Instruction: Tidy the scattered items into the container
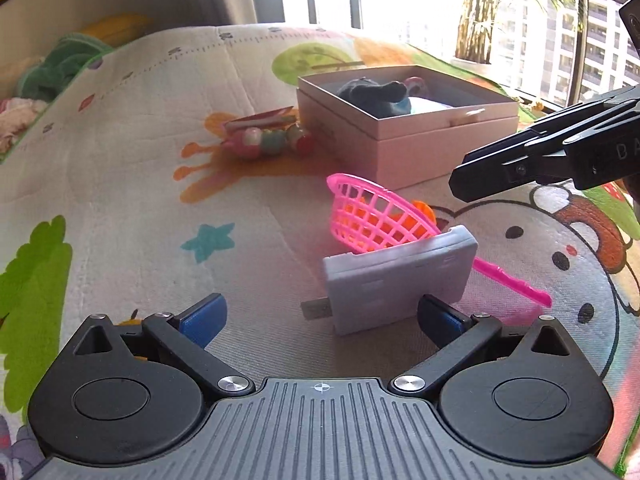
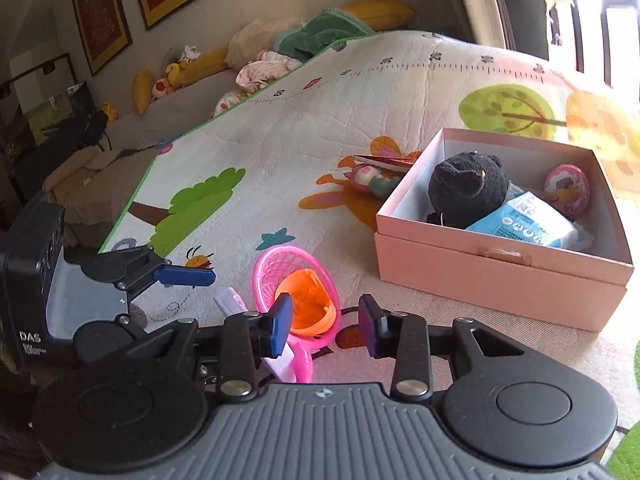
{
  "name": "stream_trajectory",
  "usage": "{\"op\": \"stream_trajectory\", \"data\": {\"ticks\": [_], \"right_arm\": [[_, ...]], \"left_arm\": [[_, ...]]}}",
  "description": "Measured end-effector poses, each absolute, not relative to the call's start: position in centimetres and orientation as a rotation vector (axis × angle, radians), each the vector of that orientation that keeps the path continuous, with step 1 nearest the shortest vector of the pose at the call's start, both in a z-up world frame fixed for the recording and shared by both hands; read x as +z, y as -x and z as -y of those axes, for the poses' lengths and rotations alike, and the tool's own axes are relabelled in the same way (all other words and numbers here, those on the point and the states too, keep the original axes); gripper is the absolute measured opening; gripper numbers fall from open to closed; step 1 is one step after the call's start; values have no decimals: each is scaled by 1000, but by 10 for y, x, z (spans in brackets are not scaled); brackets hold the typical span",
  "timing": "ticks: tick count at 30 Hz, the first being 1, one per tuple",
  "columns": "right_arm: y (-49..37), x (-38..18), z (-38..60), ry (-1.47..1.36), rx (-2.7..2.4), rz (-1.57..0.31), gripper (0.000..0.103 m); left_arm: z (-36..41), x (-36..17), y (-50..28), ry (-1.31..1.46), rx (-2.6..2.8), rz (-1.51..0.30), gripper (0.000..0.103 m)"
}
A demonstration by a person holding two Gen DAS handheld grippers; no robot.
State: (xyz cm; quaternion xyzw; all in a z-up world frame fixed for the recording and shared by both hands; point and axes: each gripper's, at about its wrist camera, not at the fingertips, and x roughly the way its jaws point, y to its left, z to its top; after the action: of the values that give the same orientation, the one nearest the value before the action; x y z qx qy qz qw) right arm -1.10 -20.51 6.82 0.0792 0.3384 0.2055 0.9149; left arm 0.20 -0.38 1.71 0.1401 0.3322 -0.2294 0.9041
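Note:
A pink toy net (image 1: 376, 216) with an orange cup (image 2: 306, 304) in it lies on the play mat, leaning on a grey plug block (image 1: 400, 280). My left gripper (image 1: 320, 316) is open wide just short of the block, pads not touching it. My right gripper (image 2: 325, 328) hovers open over the net's handle, with nothing pressed between its fingers. It also shows from the side in the left wrist view (image 1: 520, 160). The pink box (image 2: 500, 272) sits beyond, holding a black plush (image 2: 468, 188), a blue wipes packet (image 2: 524, 220) and a round pink badge (image 2: 568, 188).
A string of coloured beads (image 1: 268, 140) and a red-edged card (image 1: 264, 118) lie on the mat to the left of the box. Pillows and a green blanket (image 2: 320, 36) are piled along the mat's far edge. A potted plant (image 1: 500, 8) stands by the window.

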Motion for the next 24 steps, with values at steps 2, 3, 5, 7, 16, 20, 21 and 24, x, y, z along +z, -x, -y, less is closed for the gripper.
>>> {"op": "stream_trajectory", "data": {"ticks": [2, 3, 5, 7, 16, 20, 21, 24], "right_arm": [[-3, 61, 206, -234, 410, -725, 33], [-9, 55, 206, -272, 418, -741, 33], [-19, 47, 206, -332, 433, -776, 31], [-25, 38, 205, -368, 432, -808, 18], [2, 46, 241, -369, 302, -759, 9], [26, 57, 260, -185, 107, -674, 11], [32, 59, 261, -126, 55, -646, 13], [44, 64, 259, -51, 32, -606, 24]], "left_arm": [[-1, 18, -6, -288, -432, -688, 103], [-4, 18, -8, -288, -410, -689, 103], [-10, 19, -12, -292, -361, -693, 103], [-16, 21, -15, -301, -315, -693, 103], [-22, 37, -9, -262, -358, -668, 103], [-11, 36, -4, -275, -400, -659, 103], [-8, 35, -4, -276, -405, -659, 103], [-3, 33, -6, -275, -404, -659, 103]]}}
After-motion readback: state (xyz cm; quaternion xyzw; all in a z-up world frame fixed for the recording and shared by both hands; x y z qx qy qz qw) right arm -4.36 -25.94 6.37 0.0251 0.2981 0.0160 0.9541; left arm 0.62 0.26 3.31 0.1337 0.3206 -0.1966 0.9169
